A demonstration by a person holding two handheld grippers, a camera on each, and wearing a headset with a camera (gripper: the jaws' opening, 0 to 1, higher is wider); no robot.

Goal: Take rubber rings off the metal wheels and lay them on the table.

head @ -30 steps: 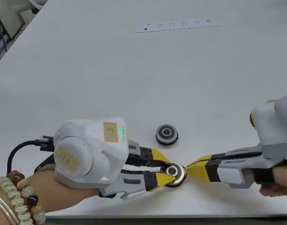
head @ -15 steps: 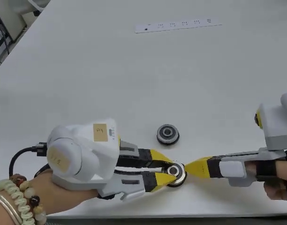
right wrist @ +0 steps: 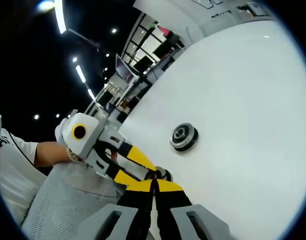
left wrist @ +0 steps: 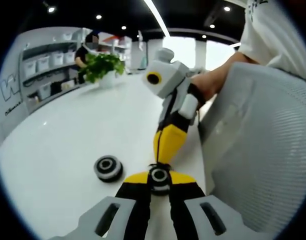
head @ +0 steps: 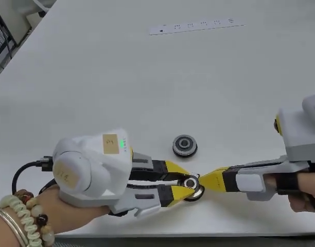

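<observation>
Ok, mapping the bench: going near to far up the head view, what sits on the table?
The held wheel → loose wheel → power strip.

White tabletop (head: 95, 77); black-ringed silver free wheel (head: 184, 145) and gripped wheel (head: 191, 182); left gripper (head: 188, 186) and right gripper (head: 203, 180) white, fingers (head: 173, 170) yellow-and-black.

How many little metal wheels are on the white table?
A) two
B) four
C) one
A: a wheel is clamped in the left gripper near the front edge of the table, and a second wheel lies free just beyond it.
</observation>
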